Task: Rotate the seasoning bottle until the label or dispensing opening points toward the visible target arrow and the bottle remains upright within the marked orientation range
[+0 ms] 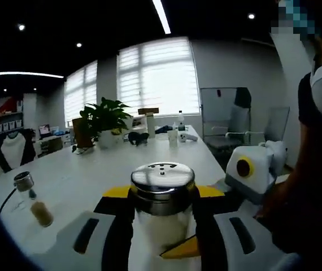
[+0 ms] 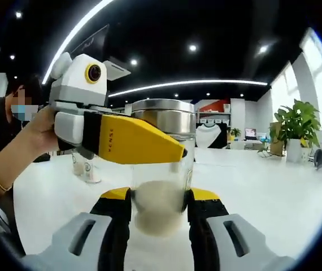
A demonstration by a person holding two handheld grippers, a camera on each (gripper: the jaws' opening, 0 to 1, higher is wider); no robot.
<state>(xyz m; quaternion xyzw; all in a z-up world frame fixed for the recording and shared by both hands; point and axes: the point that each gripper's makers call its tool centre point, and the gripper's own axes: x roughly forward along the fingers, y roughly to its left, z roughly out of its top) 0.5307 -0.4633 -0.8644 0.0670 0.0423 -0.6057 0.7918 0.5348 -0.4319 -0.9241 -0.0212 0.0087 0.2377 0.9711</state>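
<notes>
Gripping seasoning bottle (image 1: 162, 195): both grippers (image 1: 161, 226) (image 2: 160, 217); plant (image 1: 105, 117) behind.

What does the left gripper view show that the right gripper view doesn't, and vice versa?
Left gripper view: the holes in the bottle lid seen from above, a second small bottle, a whiteboard and window blinds.
Right gripper view: the bottle's glass side with white seasoning inside, and a hand holding the left tool across it.
Both: the bottle between that view's own jaws, the plant and the white table.
</notes>
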